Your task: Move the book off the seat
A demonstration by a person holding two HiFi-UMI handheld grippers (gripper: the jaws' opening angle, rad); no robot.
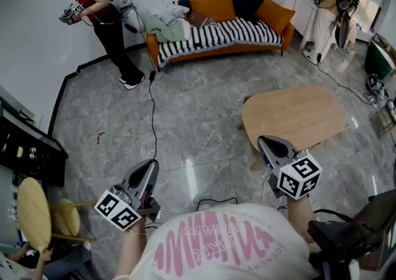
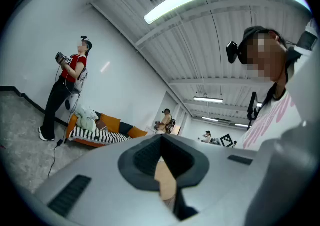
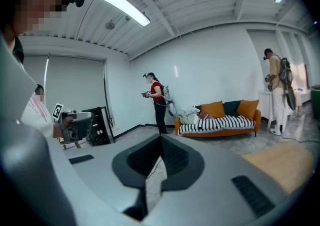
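Grey marble floor (image 1: 192, 143), wooden table (image 1: 294, 115), orange sofa (image 1: 223, 33) beyond.

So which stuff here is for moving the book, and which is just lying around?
For the job:
brown book
orange sofa with striped cover
left tool
right tool

Just lying about:
oval wooden table
heap of pale clothes
black floor cable

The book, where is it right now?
In the head view, the small brown book lies on the orange sofa with the striped cover by the far wall, between the pile of pale clothes and the orange cushion.
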